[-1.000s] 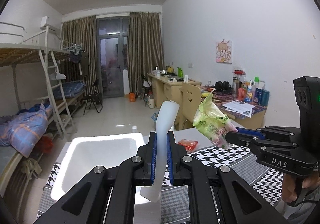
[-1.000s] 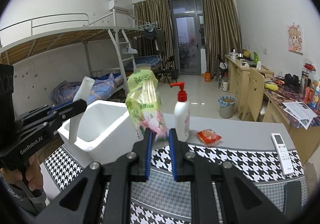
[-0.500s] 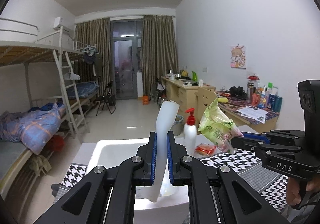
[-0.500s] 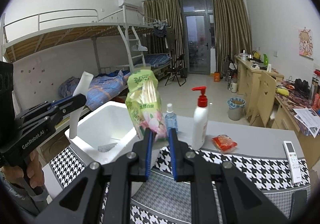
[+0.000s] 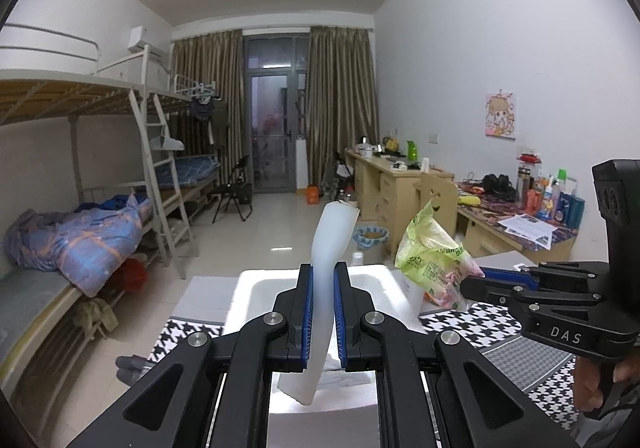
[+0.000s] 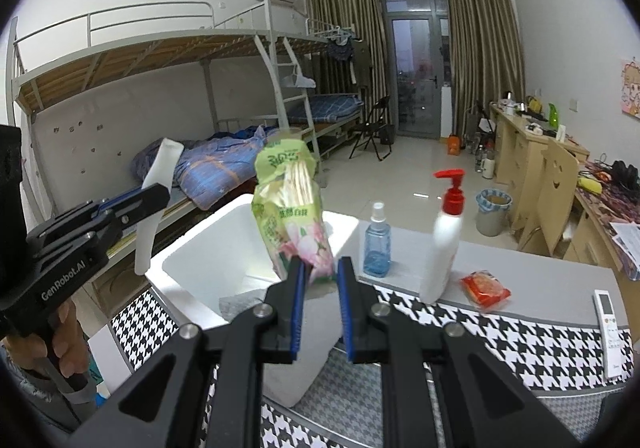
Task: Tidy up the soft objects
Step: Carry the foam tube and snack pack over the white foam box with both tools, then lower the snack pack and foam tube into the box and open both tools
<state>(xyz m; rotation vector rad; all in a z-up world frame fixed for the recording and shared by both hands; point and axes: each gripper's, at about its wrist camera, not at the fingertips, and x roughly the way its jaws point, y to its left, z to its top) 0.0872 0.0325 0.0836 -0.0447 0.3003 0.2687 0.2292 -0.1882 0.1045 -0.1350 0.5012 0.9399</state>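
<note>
**Two soft items held above the foam box, ready to go in**

The left gripper point(image 5: 322, 312) has its jaws clamped on a white squeeze tube point(image 5: 325, 288), which stands nearly upright between the blue pads, its flat crimped end up and its lower end hanging below the jaws. The right gripper point(image 6: 320, 304) has its jaws clamped on the lower end of a green plastic packet point(image 6: 294, 208), whose long axis also runs upward, leaning slightly left in the right wrist view.

The relation that matters is below and just ahead of both: the white foam box point(image 6: 200, 248) sits open-topped at the left end of the table point(image 6: 540, 280), on a houndstooth cloth point(image 6: 520, 340). In the left wrist view the tube hangs directly over the box's opening, so the left hand seems the nearer of the two to a drop. The packet is over the box's right-hand rim, so the right hand probably needs a short shift leftward before letting go.

Standing on the table right of the box are a blue spray bottle point(image 6: 377, 240), a white pump bottle point(image 6: 444, 244), a small orange packet point(image 6: 485, 288) and a remote control point(image 6: 609, 316). Inside the box something pale lies on the floor, too indistinct to name.
</note>
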